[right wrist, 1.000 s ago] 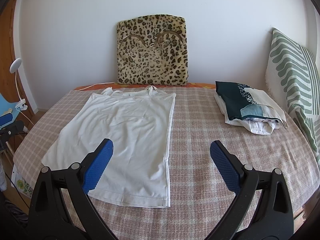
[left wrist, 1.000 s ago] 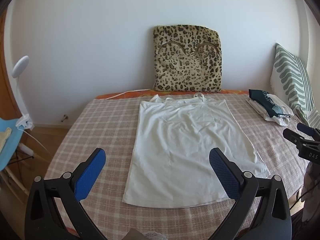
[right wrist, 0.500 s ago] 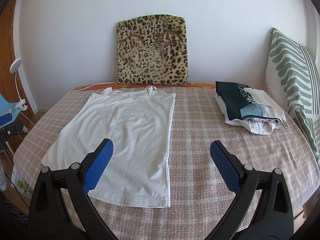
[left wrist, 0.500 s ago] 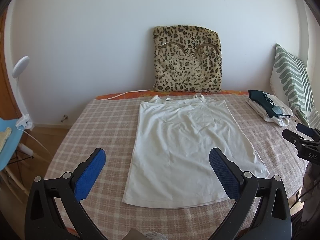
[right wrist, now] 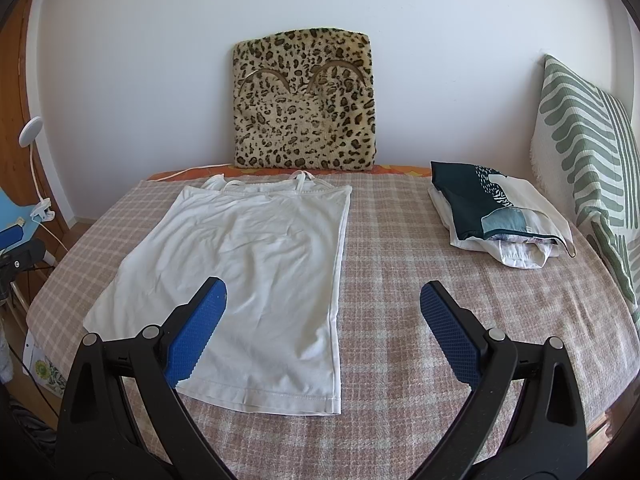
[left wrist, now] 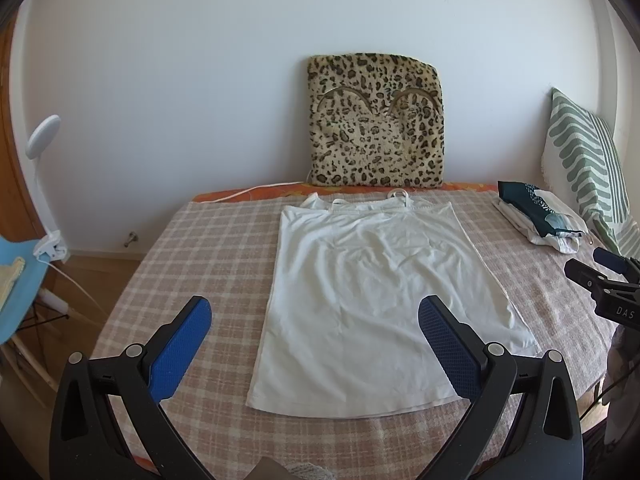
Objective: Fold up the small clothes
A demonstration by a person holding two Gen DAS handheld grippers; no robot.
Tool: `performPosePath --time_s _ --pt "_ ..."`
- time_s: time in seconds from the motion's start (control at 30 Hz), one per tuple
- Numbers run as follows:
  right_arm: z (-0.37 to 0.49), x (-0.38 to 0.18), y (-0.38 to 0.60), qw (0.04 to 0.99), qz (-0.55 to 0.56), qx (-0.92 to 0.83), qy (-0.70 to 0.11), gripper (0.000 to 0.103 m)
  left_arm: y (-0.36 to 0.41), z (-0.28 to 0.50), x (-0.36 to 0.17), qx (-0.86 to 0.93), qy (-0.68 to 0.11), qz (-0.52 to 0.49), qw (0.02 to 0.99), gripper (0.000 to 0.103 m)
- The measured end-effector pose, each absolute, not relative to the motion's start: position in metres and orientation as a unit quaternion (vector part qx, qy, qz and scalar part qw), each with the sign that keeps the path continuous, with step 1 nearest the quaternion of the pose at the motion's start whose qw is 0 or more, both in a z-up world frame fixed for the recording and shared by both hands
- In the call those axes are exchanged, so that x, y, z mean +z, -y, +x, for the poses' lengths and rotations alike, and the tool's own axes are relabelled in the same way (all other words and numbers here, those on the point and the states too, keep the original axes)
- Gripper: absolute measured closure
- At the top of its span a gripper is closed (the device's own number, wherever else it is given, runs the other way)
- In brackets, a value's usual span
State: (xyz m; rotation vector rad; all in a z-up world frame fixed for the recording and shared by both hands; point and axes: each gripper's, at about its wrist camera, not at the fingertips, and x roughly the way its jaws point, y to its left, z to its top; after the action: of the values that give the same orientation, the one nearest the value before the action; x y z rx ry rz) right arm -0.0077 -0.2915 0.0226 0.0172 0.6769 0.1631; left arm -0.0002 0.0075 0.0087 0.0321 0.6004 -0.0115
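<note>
A white strappy top (left wrist: 380, 292) lies spread flat on the checked bed cover (left wrist: 208, 256), straps toward the wall, hem nearest me. My left gripper (left wrist: 314, 310) hovers open above the hem end, its blue pads wide apart and empty. In the right wrist view the same top (right wrist: 256, 264) lies left of centre. My right gripper (right wrist: 322, 296) is open over the top's right side edge, nothing held. The right gripper's black tip (left wrist: 600, 284) shows at the right edge of the left wrist view.
A pile of folded clothes (right wrist: 496, 216) sits at the right of the bed. A leopard-print cushion (right wrist: 306, 100) leans on the wall and a green striped pillow (right wrist: 588, 148) stands at far right. A clip lamp (left wrist: 42, 184) and blue chair (left wrist: 16, 292) stand left of the bed.
</note>
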Motion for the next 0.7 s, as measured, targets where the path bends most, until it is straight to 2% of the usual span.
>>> performPosePath --time_s 0.7 --pt "-0.0061 0.0239 0.2884 0.94 0.009 0.08 -0.332 0.004 -0.0111 0.0002 0.0059 -0.004 -0.297 0.017 0.955 0.0"
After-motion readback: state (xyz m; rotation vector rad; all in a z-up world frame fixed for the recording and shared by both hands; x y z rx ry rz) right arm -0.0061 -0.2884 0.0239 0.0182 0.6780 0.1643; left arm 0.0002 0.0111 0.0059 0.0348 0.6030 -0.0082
